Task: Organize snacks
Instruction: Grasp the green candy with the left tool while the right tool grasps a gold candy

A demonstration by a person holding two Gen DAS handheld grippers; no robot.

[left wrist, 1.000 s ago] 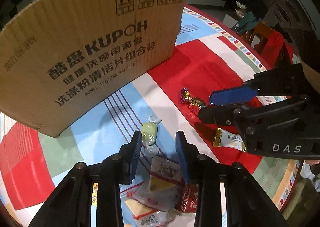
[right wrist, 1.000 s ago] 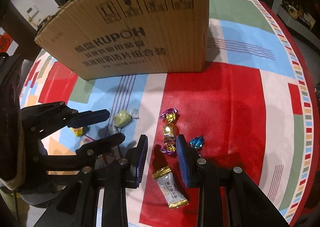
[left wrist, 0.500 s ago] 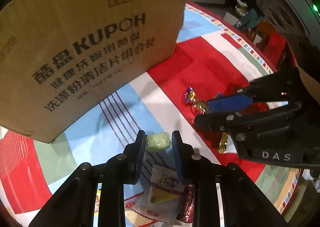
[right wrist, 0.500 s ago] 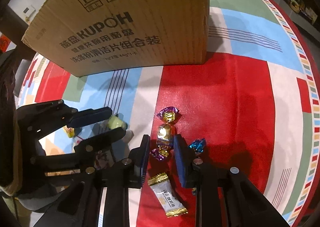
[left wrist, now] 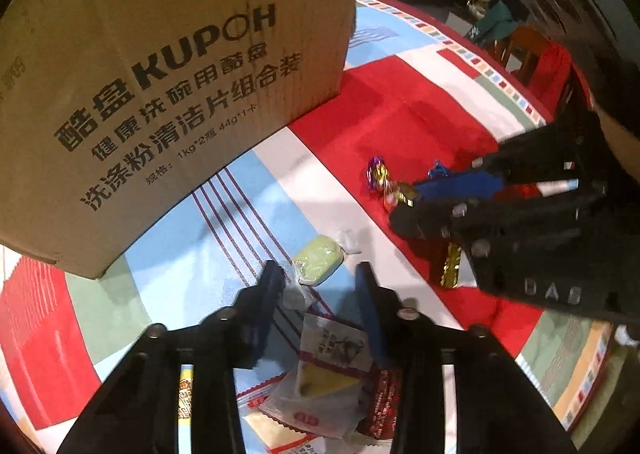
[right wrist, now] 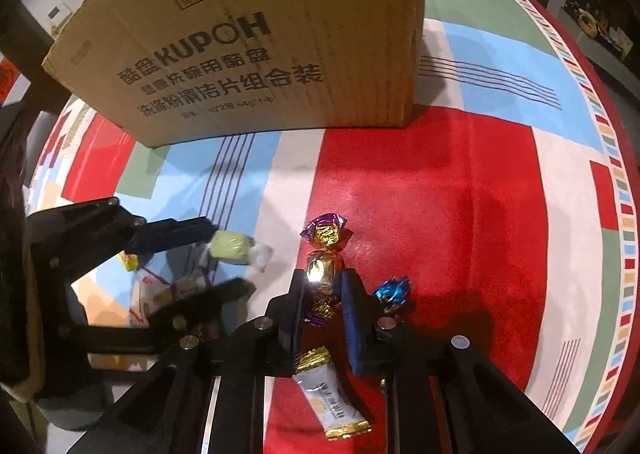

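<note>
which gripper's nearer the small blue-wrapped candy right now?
Right. The right gripper is closed on the gold candy, with the blue candy just beside its outer finger. The left gripper is farther off, at the green candy.

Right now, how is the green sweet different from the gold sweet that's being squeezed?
The green sweet is pale and blocky in clear wrapping; the gold sweet is round in shiny foil with purple ends. The gold sweet is pinched between the right gripper's pads; the green sweet sits at the left gripper's tips, whose jaws stand apart. Both have twisted wrapper ends.
</note>
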